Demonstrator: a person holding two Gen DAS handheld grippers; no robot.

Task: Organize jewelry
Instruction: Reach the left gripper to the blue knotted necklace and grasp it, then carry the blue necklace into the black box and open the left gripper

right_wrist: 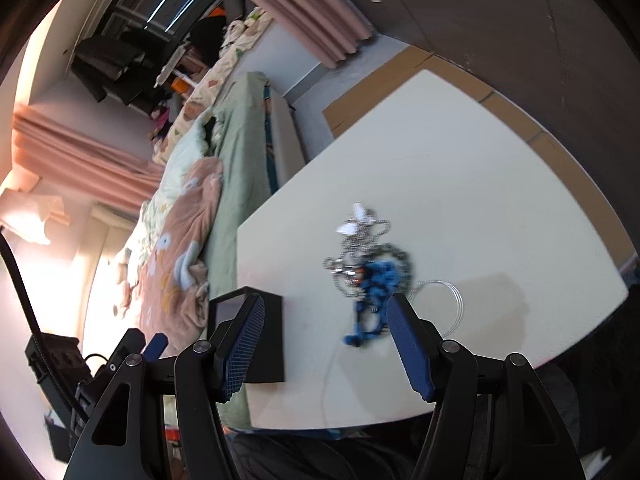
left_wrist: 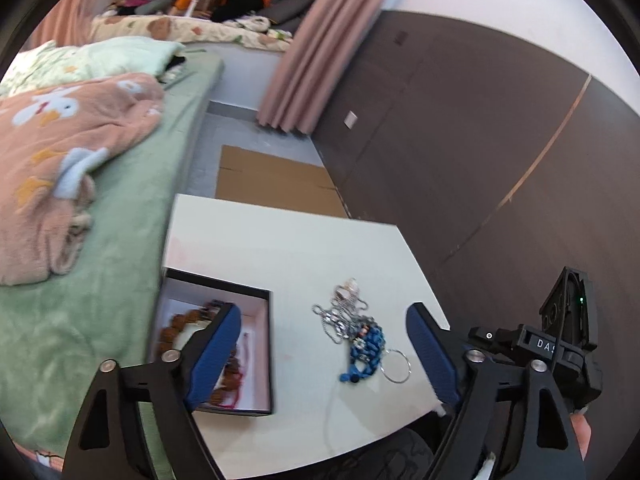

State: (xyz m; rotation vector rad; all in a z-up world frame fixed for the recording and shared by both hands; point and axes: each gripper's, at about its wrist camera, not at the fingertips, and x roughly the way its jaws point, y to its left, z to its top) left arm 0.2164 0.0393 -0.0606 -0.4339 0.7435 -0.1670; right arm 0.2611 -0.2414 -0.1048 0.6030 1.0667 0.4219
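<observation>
A tangle of jewelry lies on the white table [left_wrist: 288, 240]: silver chains [left_wrist: 344, 312], a blue bead string [left_wrist: 366, 350] and a thin silver hoop [left_wrist: 396, 366]. A black box [left_wrist: 264, 360] with a pale lining holds a brown bead bracelet [left_wrist: 188, 318] and a red string. My left gripper [left_wrist: 324, 348] is open and empty above the table, between box and pile. My right gripper [right_wrist: 324, 344] is open and empty, just short of the blue beads [right_wrist: 378, 280]; the chains [right_wrist: 360, 240], the hoop [right_wrist: 448, 300] and the box [right_wrist: 264, 340] also show there.
A bed with a green sheet [left_wrist: 100, 280] and a pink blanket [left_wrist: 60, 160] runs along the table's left side. A dark wall panel [left_wrist: 480, 140] is on the right. Flat cardboard [left_wrist: 272, 184] lies on the floor beyond the table, under a pink curtain [left_wrist: 320, 48].
</observation>
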